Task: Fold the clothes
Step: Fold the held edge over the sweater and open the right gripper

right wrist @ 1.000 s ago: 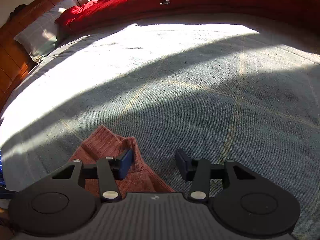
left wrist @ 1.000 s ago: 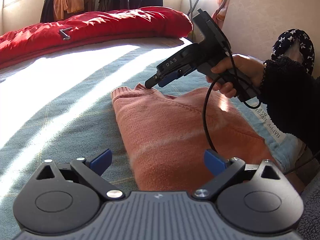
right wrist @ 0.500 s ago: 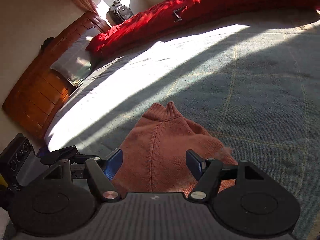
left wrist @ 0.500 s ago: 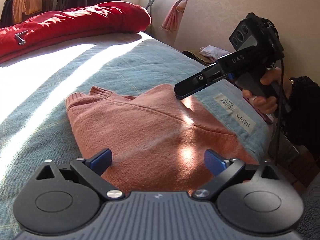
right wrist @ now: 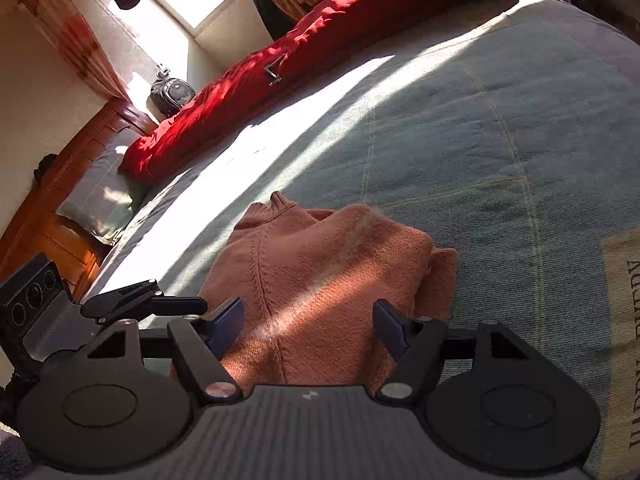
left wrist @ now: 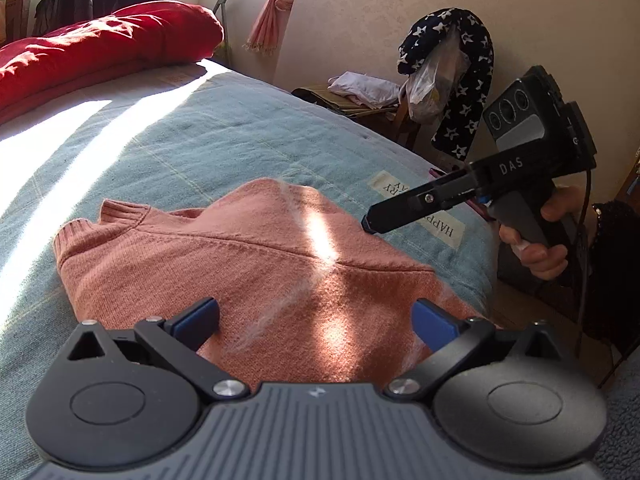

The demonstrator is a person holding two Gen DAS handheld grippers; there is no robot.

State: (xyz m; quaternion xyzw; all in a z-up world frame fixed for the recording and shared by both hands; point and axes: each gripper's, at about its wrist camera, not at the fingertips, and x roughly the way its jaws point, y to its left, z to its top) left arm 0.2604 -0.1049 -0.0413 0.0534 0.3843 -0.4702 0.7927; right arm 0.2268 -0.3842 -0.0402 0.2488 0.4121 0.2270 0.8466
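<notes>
Blue bedspread (left wrist: 248, 136) under folded sweater (left wrist: 224, 264), hem hidden by gripper

The left wrist view looks forward over its own fingers, low and close above the folded sweater (left wrist: 248, 272), facing the wall side of the bed (left wrist: 224, 136). The right wrist view faces the headboard (right wrist: 60, 184) — tilted. Both share the sweater, the red duvet (right wrist: 320, 52) — and each other's gripper.

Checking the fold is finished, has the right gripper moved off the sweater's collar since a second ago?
Yes. The right gripper has pulled back from the collar and now sits beside the sweater.
</notes>
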